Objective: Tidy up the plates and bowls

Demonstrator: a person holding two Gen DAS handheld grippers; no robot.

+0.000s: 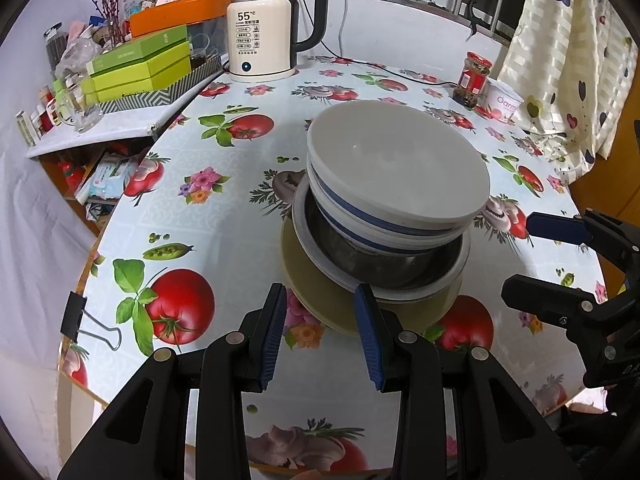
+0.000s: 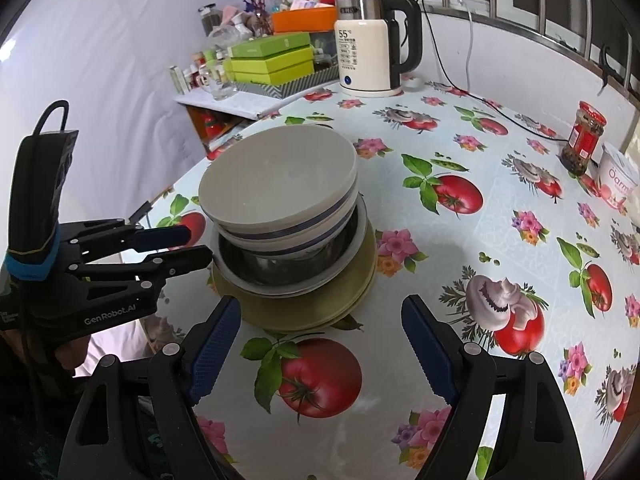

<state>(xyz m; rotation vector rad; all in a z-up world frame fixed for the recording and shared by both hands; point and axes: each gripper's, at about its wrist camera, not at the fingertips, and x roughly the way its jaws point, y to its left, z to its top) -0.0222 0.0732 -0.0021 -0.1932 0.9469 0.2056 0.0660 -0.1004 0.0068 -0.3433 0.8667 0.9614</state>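
Note:
A stack of dishes stands in the middle of the table [image 1: 224, 208]. An olive plate [image 1: 304, 272] [image 2: 352, 292] lies at the bottom. On it sits a white-rimmed metal bowl [image 1: 360, 264] [image 2: 280, 272], then blue-striped white bowls [image 1: 352, 220] [image 2: 288, 236], with a plain white dish [image 1: 396, 160] [image 2: 276, 172] tilted on top. My left gripper [image 1: 322, 296] [image 2: 198, 244] is open, its tips at the near edge of the olive plate and pressing on nothing. My right gripper [image 2: 322, 308] [image 1: 520, 252] is wide open on the other side of the stack, holding nothing.
An electric kettle [image 1: 260, 28] with its cable stands at the table's far edge. A red-lidded jar [image 1: 474, 78] and a yogurt cup [image 1: 502, 100] are far right near a curtain [image 1: 568, 60]. Green boxes [image 1: 140, 68] and a glass mug [image 1: 80, 108] fill a side shelf. A binder clip [image 1: 80, 320] grips the table's left edge.

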